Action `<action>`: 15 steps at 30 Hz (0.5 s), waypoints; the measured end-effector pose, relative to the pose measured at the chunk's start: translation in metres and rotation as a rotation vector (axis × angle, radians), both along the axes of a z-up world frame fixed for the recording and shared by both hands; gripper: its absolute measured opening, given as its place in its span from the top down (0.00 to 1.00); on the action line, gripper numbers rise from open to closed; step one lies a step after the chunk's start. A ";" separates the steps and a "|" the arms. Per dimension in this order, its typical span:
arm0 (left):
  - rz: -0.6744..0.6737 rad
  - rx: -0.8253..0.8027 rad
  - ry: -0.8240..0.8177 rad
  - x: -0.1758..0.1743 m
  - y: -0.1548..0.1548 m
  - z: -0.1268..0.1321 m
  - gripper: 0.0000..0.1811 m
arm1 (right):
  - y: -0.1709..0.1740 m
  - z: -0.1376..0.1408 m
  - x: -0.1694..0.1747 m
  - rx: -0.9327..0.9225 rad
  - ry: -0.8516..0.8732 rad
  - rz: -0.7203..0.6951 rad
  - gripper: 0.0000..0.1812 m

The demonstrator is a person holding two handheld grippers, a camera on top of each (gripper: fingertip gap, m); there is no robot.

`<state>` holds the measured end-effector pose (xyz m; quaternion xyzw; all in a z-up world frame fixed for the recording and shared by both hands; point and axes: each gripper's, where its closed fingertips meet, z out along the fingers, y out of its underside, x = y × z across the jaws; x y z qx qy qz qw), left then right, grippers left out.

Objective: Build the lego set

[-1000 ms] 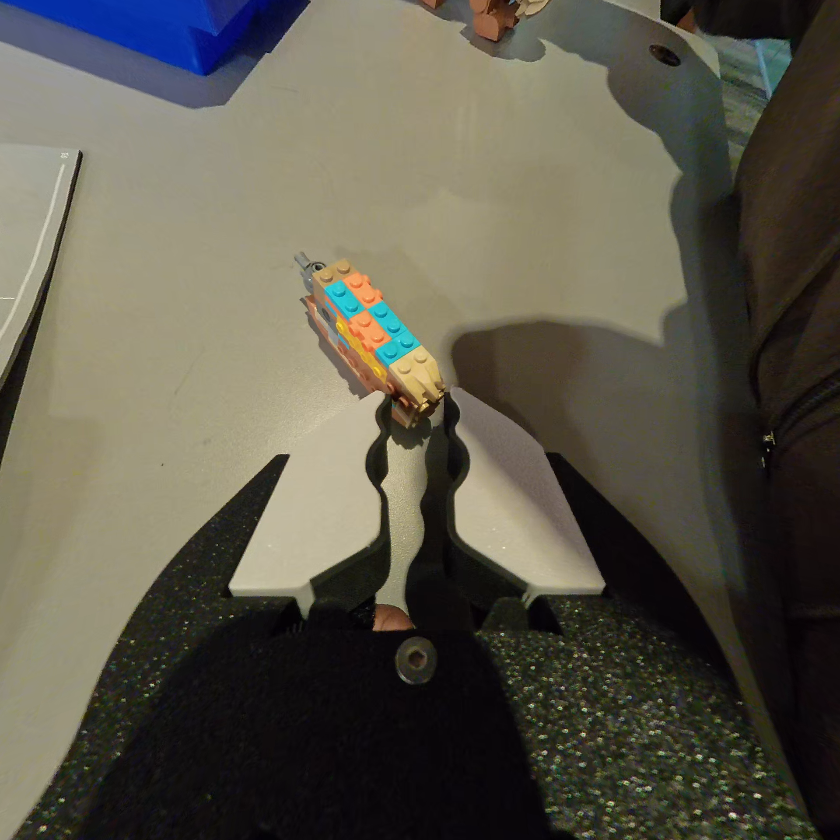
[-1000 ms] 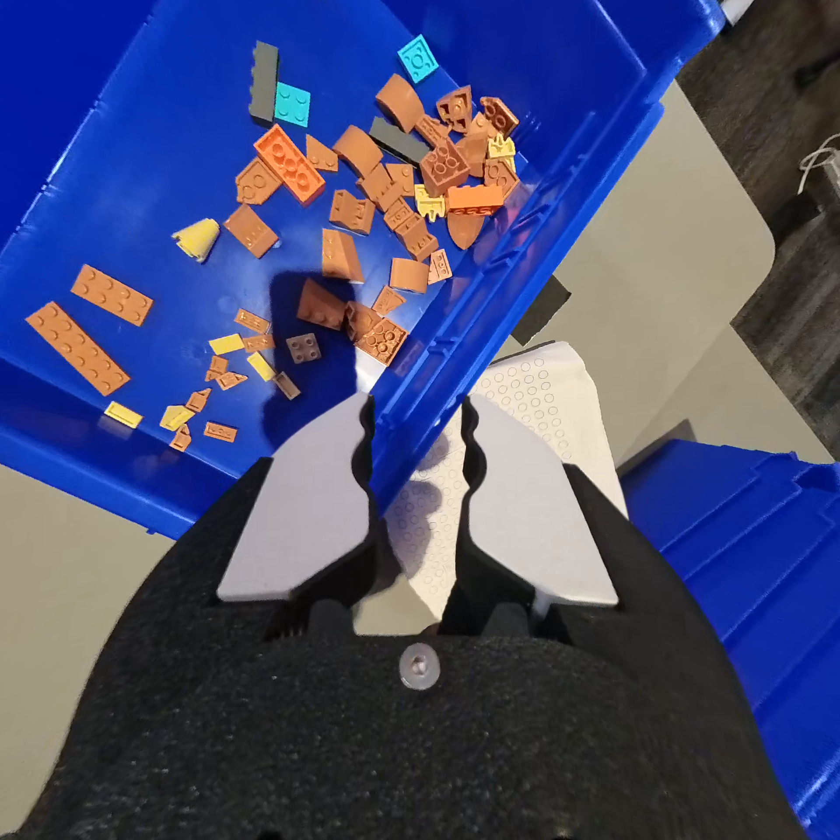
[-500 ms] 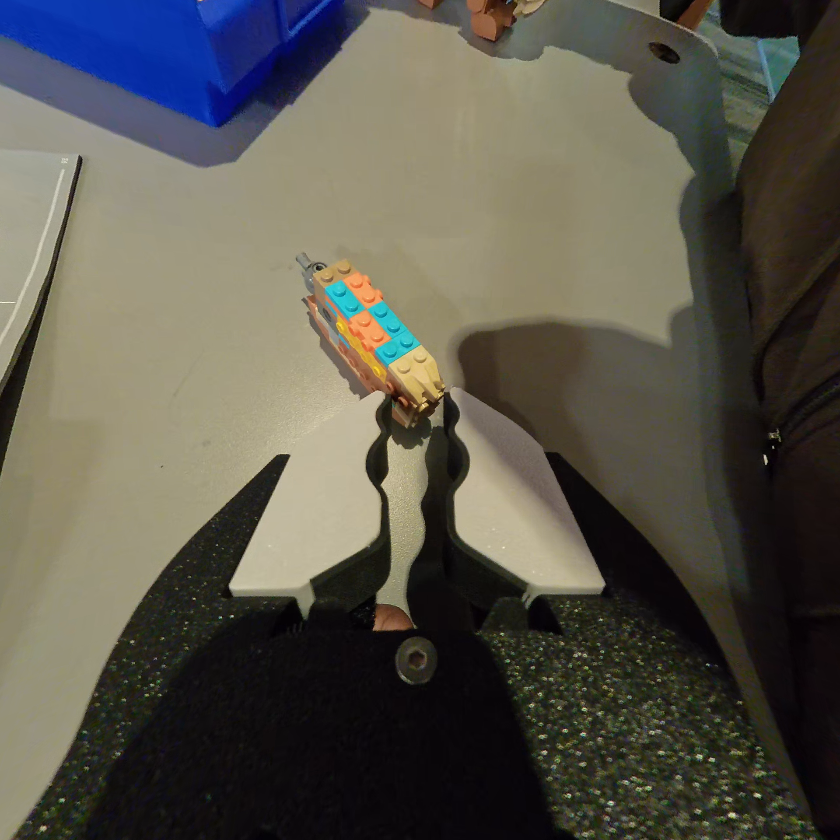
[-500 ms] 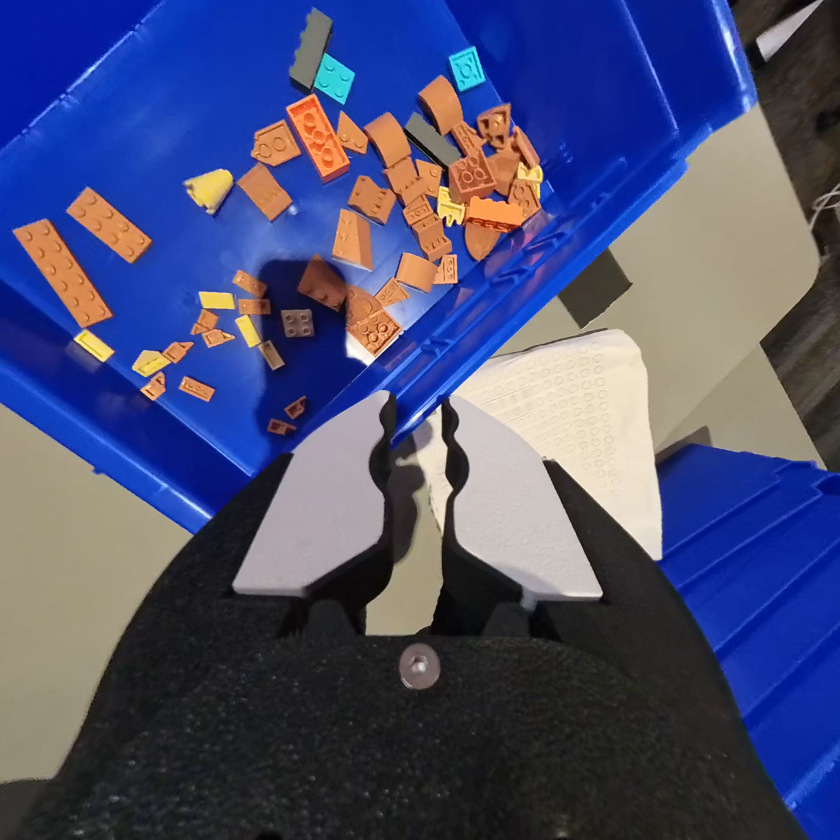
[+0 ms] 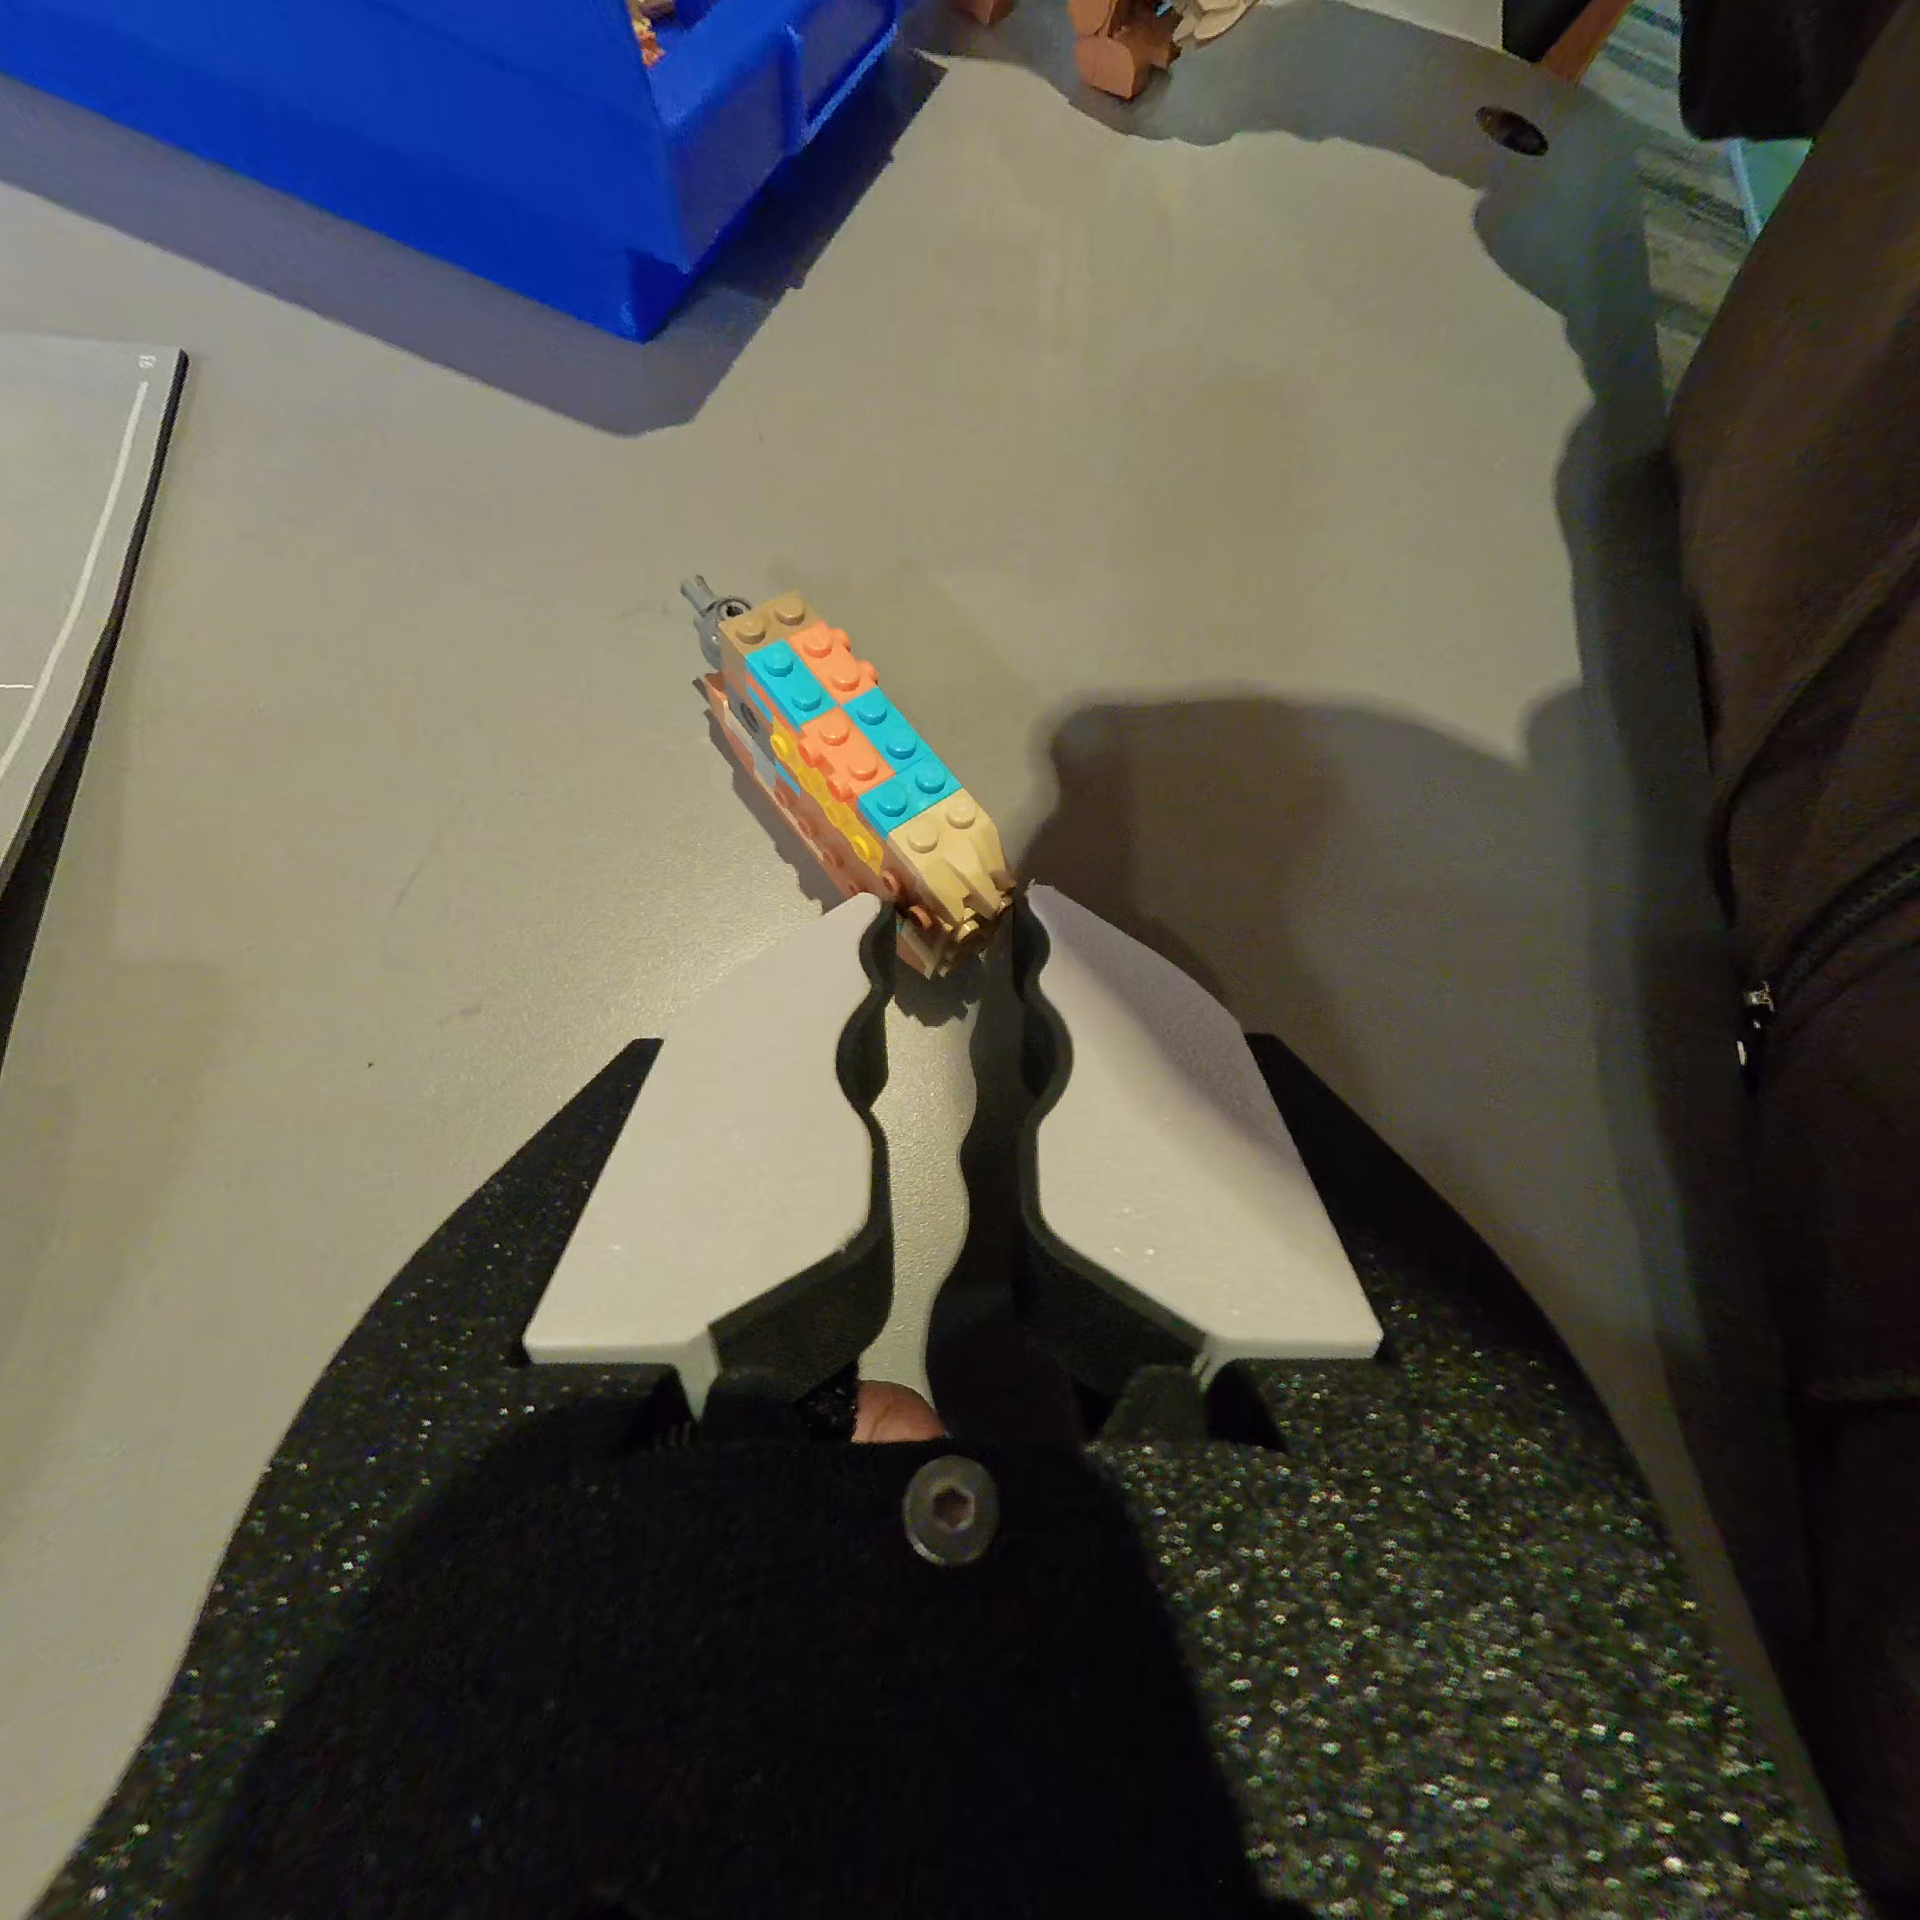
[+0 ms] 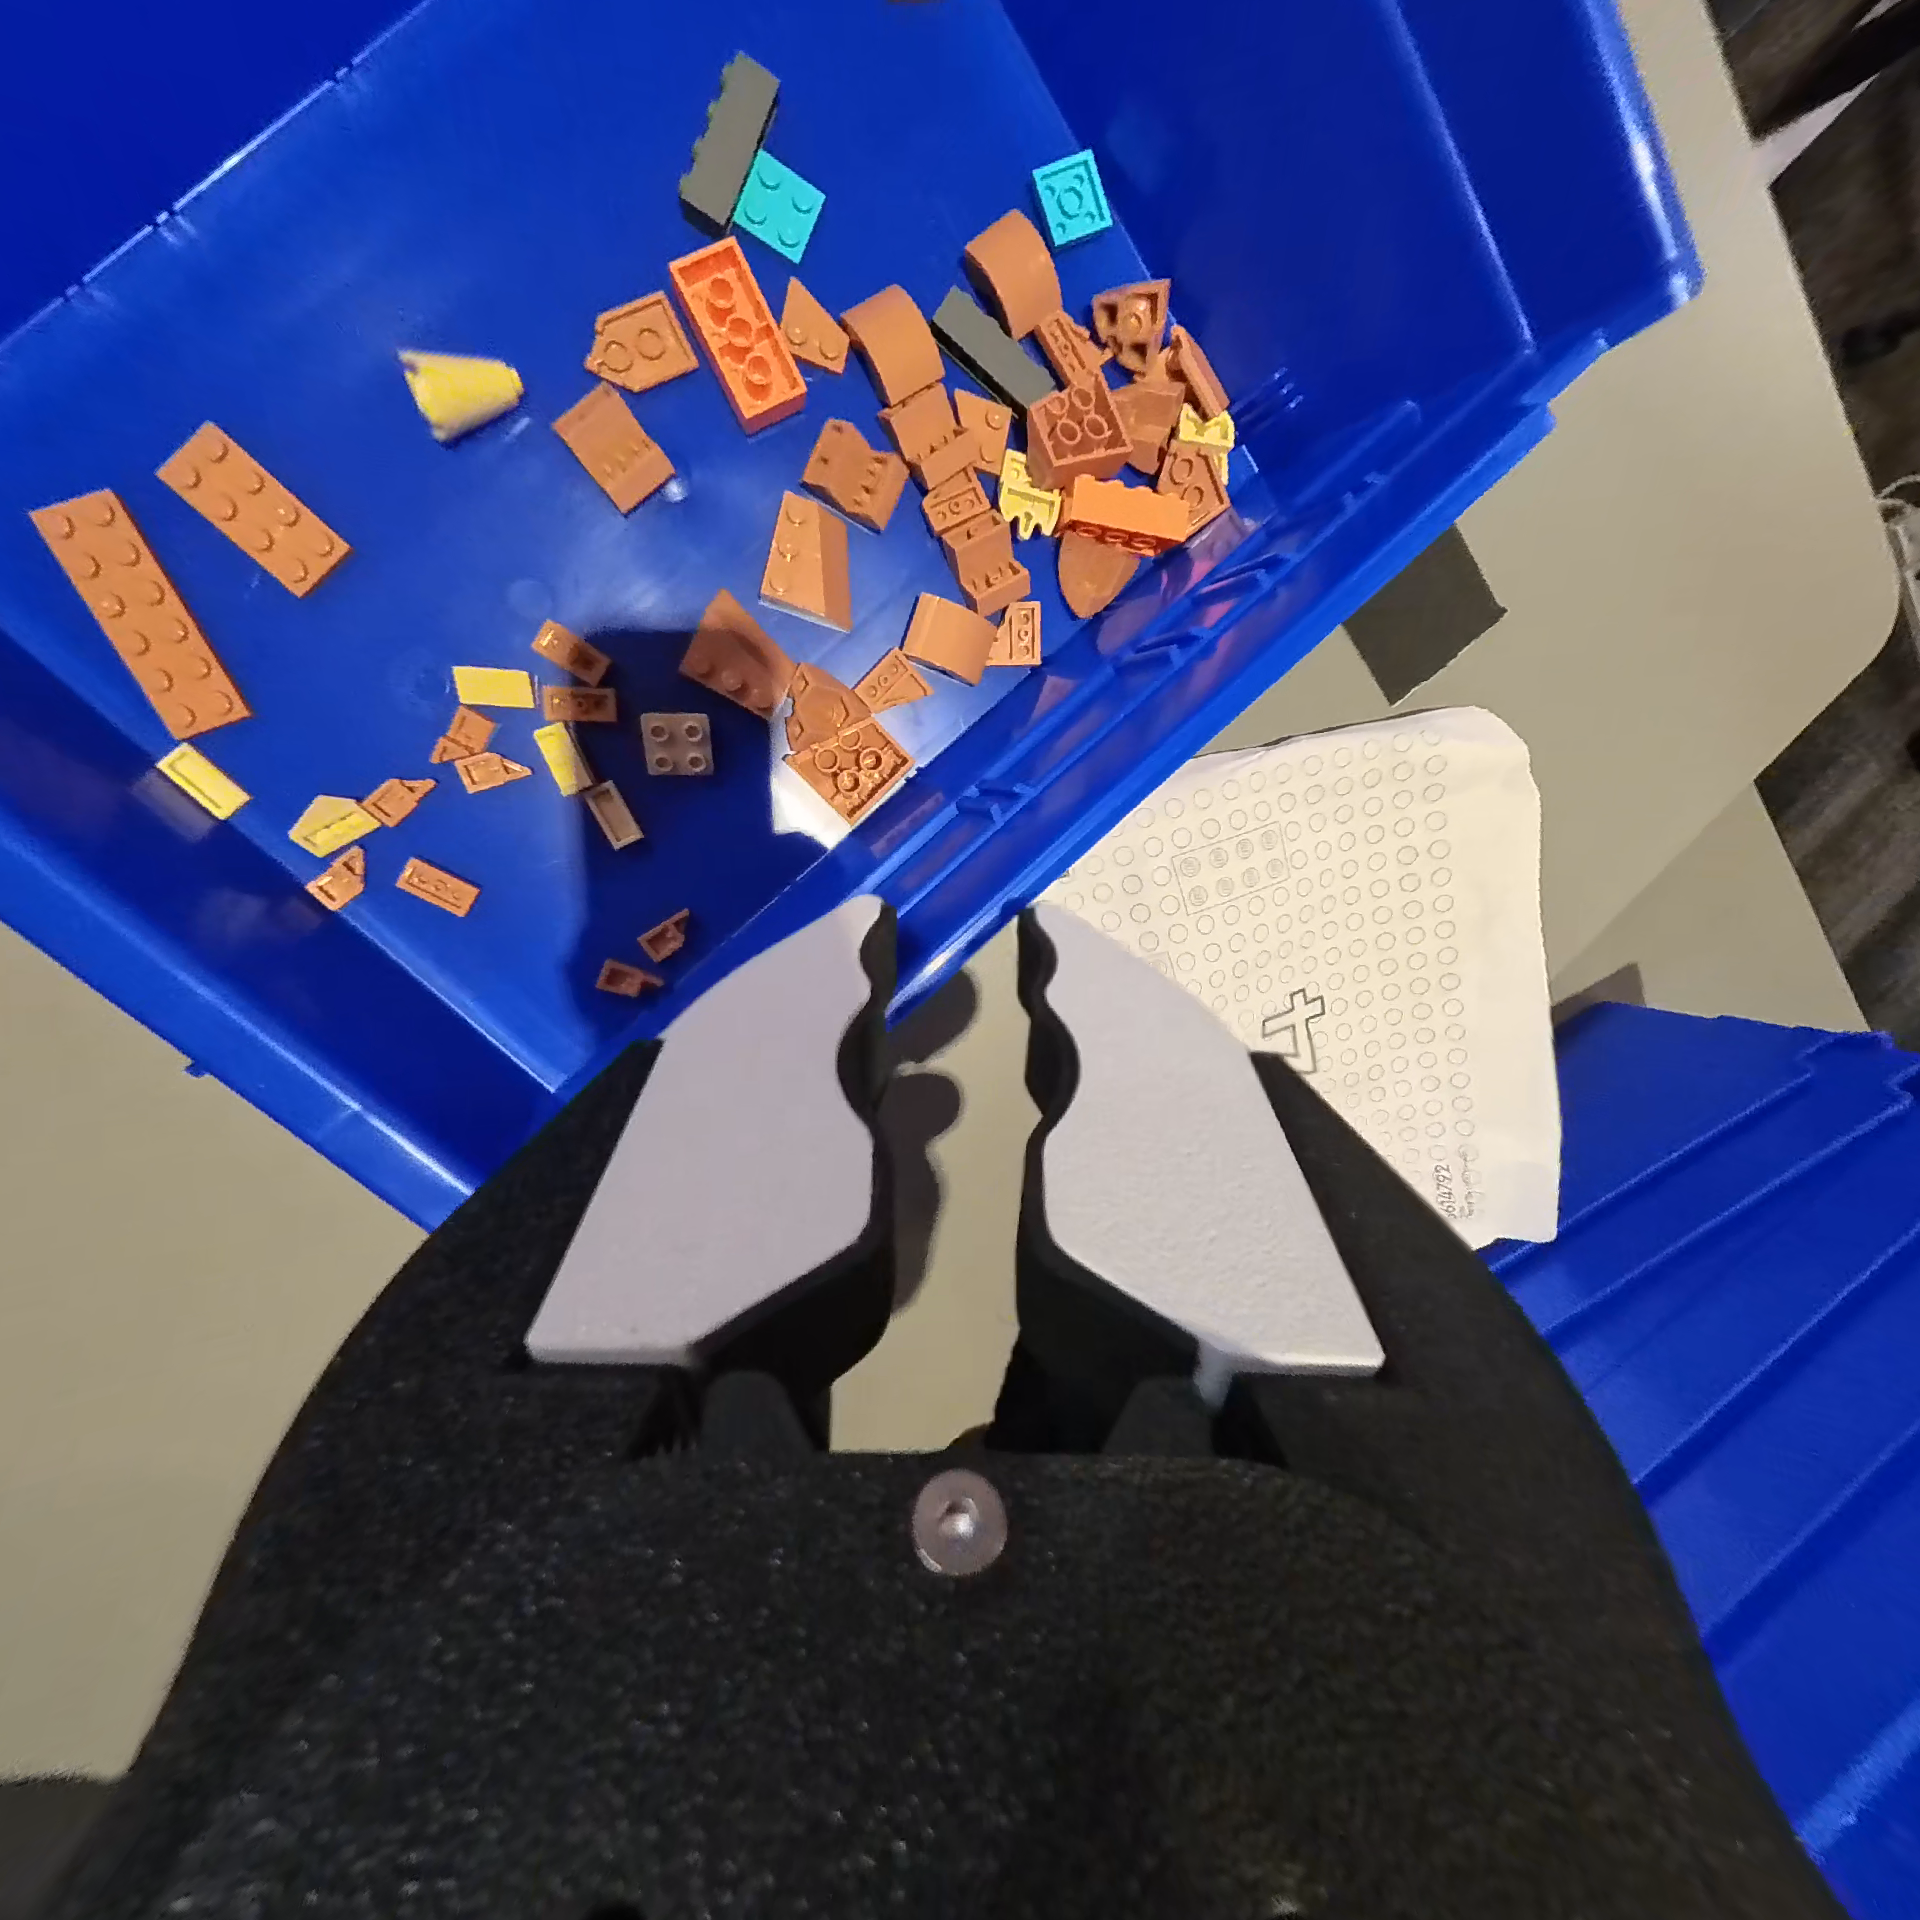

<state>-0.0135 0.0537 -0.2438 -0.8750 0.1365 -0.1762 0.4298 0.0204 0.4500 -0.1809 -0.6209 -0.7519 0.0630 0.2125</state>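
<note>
My left gripper [image 5: 951, 914] is shut on the tan end of a small lego build [image 5: 847, 743]. The build has teal and orange bricks on top and yellow and brown ones on its side, and it points away over the grey table [image 5: 1195, 468]. My right gripper [image 6: 951, 930] has its fingertips closed to a narrow gap on the near rim of a blue bin [image 6: 364, 312]. The bin holds many loose pieces: brown plates [image 6: 135, 613], an orange brick [image 6: 738, 332], teal plates [image 6: 779, 203] and small yellow parts. The bin also shows in the left wrist view [image 5: 468, 156].
A white sheet printed with circles [image 6: 1351, 935] lies beside the bin, and another blue bin [image 6: 1714, 1351] stands at the lower right. A grey booklet [image 5: 62, 540] lies at the table's left. A person's dark jacket [image 5: 1818, 779] borders the right. Brown built pieces [image 5: 1117, 47] stand at the back. The grippers' ends are close to 40 cm from one another.
The right gripper's fingers have closed from a wide gap to a narrow one at the bin's rim. The blue bin has slid further into the left wrist view. The left gripper and build have not moved.
</note>
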 end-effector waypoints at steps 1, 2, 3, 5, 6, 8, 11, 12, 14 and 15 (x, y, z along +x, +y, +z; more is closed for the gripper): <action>-0.001 0.003 -0.001 0.000 0.000 0.000 0.88 | 0.000 0.003 0.000 0.002 0.023 0.002 0.85; -0.003 0.006 -0.003 0.000 0.000 0.001 0.88 | -0.001 0.007 0.000 0.001 0.052 0.000 0.83; -0.003 0.010 -0.005 0.000 0.000 0.002 0.88 | -0.003 0.013 0.000 -0.001 0.086 -0.002 0.82; -0.002 0.017 -0.011 0.000 0.000 0.003 0.87 | -0.006 0.030 0.002 0.006 0.165 -0.010 0.81; 0.001 0.018 -0.012 -0.001 0.000 0.003 0.87 | -0.010 0.039 0.004 0.008 0.207 -0.014 0.81; 0.008 0.021 -0.011 -0.001 0.000 0.003 0.85 | -0.024 0.056 0.009 -0.004 0.297 -0.014 0.81; 0.020 0.038 -0.001 -0.003 0.000 0.005 0.83 | -0.060 0.077 0.017 -0.040 0.457 0.002 0.81; 0.027 0.049 0.003 -0.004 0.000 0.006 0.82 | -0.072 0.083 0.021 -0.050 0.515 0.008 0.80; 0.047 0.071 0.010 -0.006 0.000 0.009 0.81 | -0.098 0.096 0.027 -0.079 0.641 0.022 0.80; 0.060 0.079 0.009 -0.007 0.000 0.010 0.81 | -0.111 0.101 0.031 -0.102 0.696 0.025 0.80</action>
